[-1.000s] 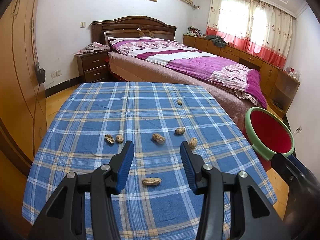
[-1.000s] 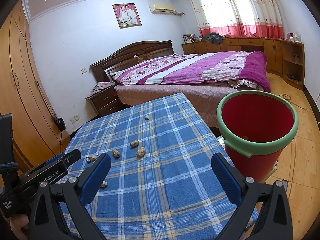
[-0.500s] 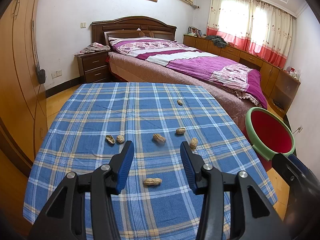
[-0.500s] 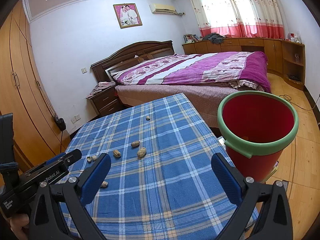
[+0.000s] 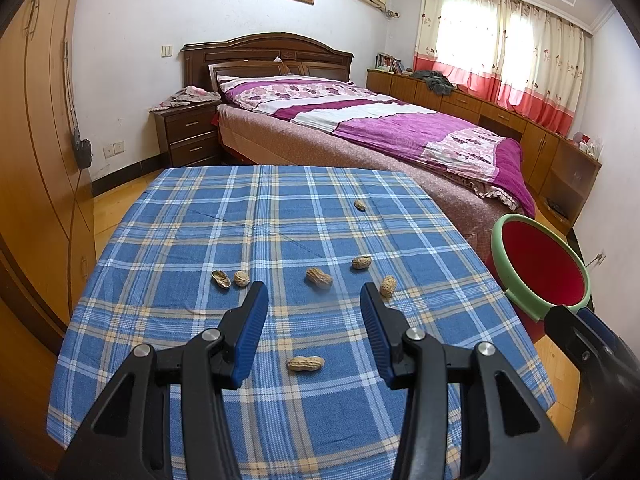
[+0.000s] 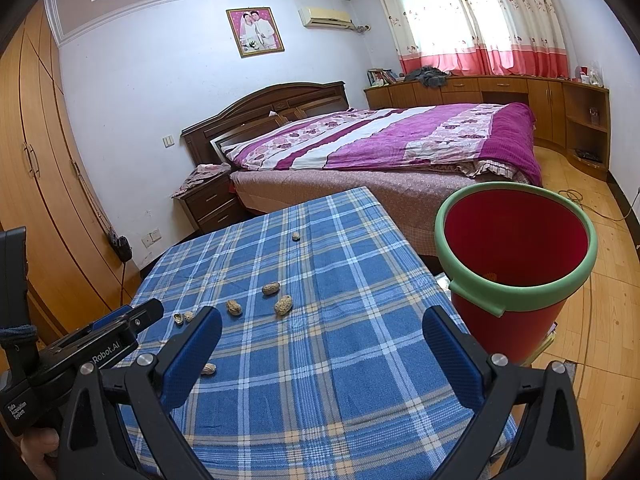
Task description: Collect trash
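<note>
a: progress?
b: barely started, i'd say. seven peanut bits lay on the plaid bench (image 5: 180,216), nearest peanut (image 5: 305,363) between the left tongs (image 5: 310,304), which gaped empty above it.
a: right side?
b: right tongs (image 6: 322,330) wide open, holding nothing. red bin (image 6: 516,276) just beside the bench, maybe one scrap inside.

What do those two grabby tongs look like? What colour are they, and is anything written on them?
Both tongs, left and right, are black plastic frames with silver bolts and two long fingers faced with textured blue pads. Seen from the right wrist view, the left one's black body carries white lettering that seems to end in "Robot.AI", plus a small white label. No cables show.
</note>
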The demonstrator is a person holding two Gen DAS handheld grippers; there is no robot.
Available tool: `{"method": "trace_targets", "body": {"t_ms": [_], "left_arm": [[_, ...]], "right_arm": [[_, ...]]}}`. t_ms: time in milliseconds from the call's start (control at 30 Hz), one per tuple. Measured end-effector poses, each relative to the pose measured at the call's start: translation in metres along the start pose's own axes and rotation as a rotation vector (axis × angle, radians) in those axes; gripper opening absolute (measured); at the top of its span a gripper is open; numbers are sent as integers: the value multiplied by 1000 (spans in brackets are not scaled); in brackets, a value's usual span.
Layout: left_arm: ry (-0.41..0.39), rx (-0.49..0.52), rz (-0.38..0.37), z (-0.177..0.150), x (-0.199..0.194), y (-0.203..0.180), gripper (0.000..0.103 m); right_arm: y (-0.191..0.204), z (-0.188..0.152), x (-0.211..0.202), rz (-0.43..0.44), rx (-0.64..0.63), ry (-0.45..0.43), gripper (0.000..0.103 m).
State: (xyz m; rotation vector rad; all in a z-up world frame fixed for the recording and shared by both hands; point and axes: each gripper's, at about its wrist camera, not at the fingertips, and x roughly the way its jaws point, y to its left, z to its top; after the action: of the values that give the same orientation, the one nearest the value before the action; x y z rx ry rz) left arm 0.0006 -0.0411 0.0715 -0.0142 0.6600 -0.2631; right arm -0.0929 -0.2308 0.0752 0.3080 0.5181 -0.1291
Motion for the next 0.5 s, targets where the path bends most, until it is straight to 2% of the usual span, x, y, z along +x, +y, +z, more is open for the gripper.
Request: {"method": "trace_targets", "body": {"t_ms": [500], "left_arm": [[1, 1, 2, 0, 0, -1, 48]], "right_arm": [[0, -1, 0, 0, 1, 2, 102]]}}
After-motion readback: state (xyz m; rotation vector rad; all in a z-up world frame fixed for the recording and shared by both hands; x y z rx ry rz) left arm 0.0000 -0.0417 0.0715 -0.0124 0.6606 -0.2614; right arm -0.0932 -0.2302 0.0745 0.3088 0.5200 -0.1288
